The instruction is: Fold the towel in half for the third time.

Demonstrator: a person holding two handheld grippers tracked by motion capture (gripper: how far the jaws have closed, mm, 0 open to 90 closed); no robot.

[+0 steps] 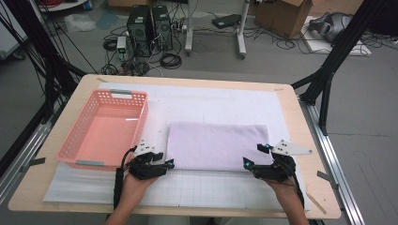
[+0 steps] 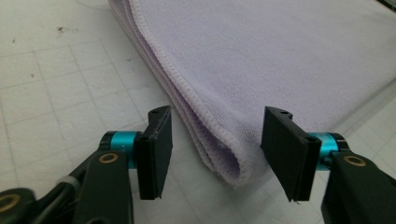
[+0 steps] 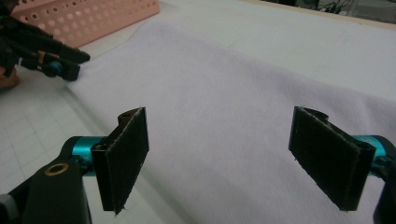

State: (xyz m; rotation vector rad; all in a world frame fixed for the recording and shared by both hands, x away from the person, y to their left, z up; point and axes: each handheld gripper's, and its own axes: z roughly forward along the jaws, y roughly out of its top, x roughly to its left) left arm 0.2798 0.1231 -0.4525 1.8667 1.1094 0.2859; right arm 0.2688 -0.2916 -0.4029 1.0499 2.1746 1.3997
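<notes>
A folded lilac towel lies flat on the white grid mat in the middle of the table. My left gripper sits at the towel's near left corner. In the left gripper view the folded corner lies between the jaws of the left gripper, with a gap on each side, so the gripper is open. My right gripper is at the near right corner. In the right gripper view the right gripper stands wide open over the towel, with nothing pinched. The left gripper shows far off at the upper left.
A pink perforated basket with nothing in it stands left of the towel, close behind my left hand; its wall also shows in the right gripper view. The white grid mat covers most of the wooden table. Computers and cables lie on the floor beyond.
</notes>
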